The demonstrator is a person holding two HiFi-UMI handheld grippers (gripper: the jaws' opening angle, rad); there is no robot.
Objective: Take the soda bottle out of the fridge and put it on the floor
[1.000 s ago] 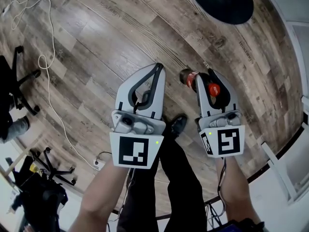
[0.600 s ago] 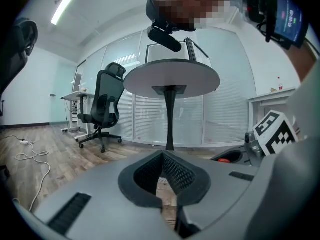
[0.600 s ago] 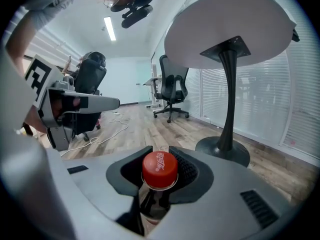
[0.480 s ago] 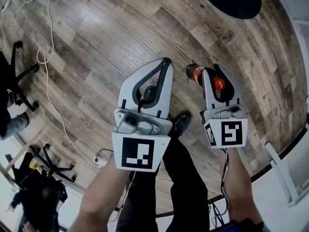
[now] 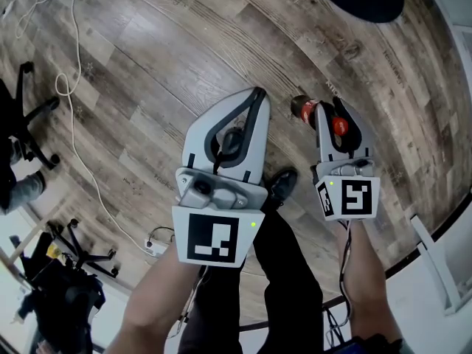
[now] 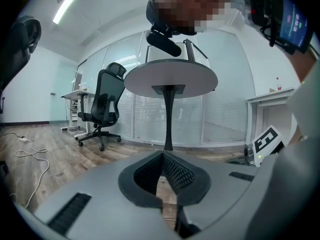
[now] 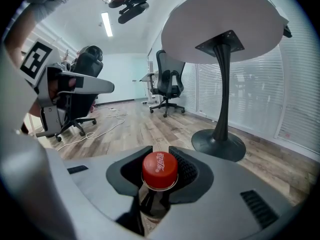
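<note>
While pinched at the neck in the right gripper [image 5: 332,115], hung over the bare wooden floor [image 5: 169,57].
Clenched just under the red cap [image 5: 339,126], with the soda bottle [image 7: 160,170] near upright, base down and seemingly short of the floor. Closed on nothing at the left gripper [image 5: 255,98], jaws together, just beside and idle. Probably called for a straight lowering along the bottle's long axis, then a release, by the right hand alone as the one already on it.
</note>
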